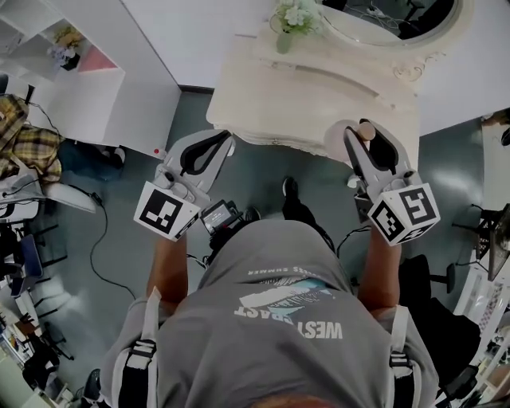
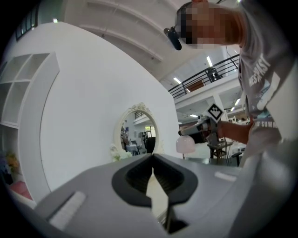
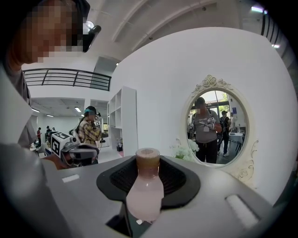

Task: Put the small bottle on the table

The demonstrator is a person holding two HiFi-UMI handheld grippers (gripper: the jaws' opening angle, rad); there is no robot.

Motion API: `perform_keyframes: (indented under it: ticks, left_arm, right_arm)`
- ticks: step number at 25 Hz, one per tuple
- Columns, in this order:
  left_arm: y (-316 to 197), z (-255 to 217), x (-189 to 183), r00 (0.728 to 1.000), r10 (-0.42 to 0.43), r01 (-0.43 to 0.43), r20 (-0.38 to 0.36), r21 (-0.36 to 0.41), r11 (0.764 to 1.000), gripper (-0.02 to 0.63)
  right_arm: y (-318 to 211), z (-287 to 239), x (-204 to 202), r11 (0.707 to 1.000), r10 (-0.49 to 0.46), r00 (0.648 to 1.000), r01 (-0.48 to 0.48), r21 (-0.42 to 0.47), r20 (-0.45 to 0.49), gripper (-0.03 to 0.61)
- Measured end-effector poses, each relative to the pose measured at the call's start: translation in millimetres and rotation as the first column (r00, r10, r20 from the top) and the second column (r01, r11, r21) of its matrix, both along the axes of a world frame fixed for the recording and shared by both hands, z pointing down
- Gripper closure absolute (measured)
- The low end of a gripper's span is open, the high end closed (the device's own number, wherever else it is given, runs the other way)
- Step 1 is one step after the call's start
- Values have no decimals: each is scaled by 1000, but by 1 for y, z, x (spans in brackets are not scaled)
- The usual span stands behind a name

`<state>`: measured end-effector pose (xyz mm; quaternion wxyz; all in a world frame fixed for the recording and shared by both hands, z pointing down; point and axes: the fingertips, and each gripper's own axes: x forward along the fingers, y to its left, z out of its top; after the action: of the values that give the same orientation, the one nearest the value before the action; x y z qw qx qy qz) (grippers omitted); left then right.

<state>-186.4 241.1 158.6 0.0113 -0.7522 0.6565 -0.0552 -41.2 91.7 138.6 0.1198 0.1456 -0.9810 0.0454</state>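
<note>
Small bottle (image 3: 145, 190) stands upright in the right gripper (image 1: 365, 137), whose jaws are clamped on its rounded body while neck and cap rise above the pads. In the head view we find it at the front right edge of the dressing table (image 1: 311, 103); whether it touches the top we cannot tell. The left gripper (image 1: 221, 137) hangs off the table's front left corner, its jaws pressed together with nothing between them.

At the back of the table a vase of flowers (image 1: 288, 24) stands just beside the oval mirror (image 1: 390, 20), both well apart from the bottle. Left of the table we see a white shelf unit (image 1: 80, 72); a cable (image 1: 96, 247) trails over the grey floor (image 1: 255, 175) before it, and a black chair (image 1: 426, 299) sits to its right. A person in a plaid shirt (image 3: 88, 130) stands near the shelves.

The table is cream with carved, scalloped edges. The bottle's body is pale, milky pink and its cap a dull tan.
</note>
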Motion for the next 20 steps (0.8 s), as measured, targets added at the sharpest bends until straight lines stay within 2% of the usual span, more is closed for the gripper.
perform_keyframes:
  ticks: [10, 20]
  left_arm:
    - [-8, 0, -27, 994, -111, 111, -3, -17, 994, 611]
    - [-19, 11, -49, 983, -183, 182, -20, -50, 982, 611]
  right_arm:
    - [-22, 5, -45, 994, -112, 994, 112, -17, -5, 434]
    - [-41, 14, -87, 980, -195, 981, 195, -26, -19, 434]
